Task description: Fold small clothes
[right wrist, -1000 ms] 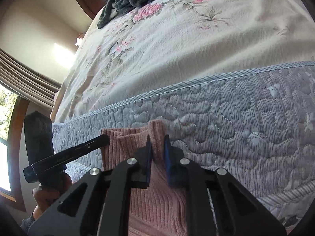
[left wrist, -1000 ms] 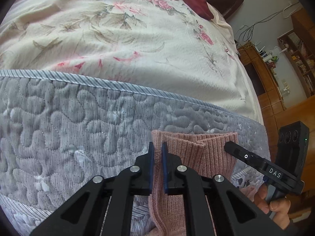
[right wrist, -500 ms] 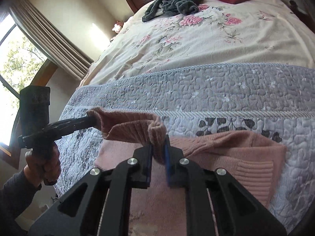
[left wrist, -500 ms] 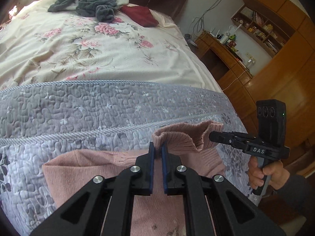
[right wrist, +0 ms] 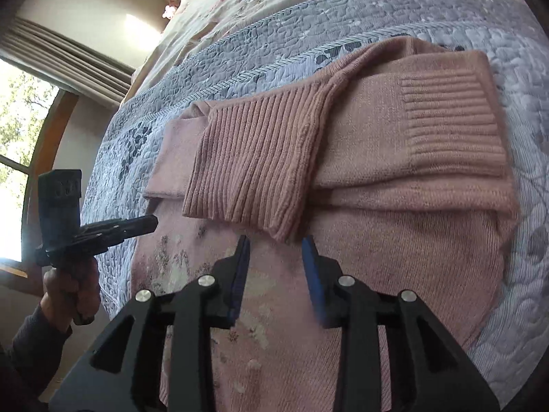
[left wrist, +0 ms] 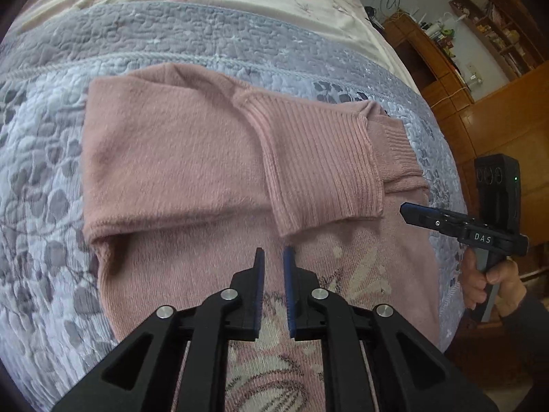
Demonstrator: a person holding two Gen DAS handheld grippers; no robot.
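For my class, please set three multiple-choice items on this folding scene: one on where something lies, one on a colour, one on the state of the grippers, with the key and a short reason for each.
1. Where does the sweater lie?
A. on the grey quilted cover
B. on a wooden desk
C. on the floor

2. What colour is the sweater?
A. dark green
B. dusty pink
C. white

3. How are the left gripper and right gripper?
A. both shut on the ribbed collar
B. one shut, one open
C. both open, holding nothing

Key:
1 A, grey quilting shows around the knit on all visible sides.
2 B, the whole knit is pink in both wrist views.
3 C, each pair of fingers stands apart with a gap, and the collar lies flat just beyond them.
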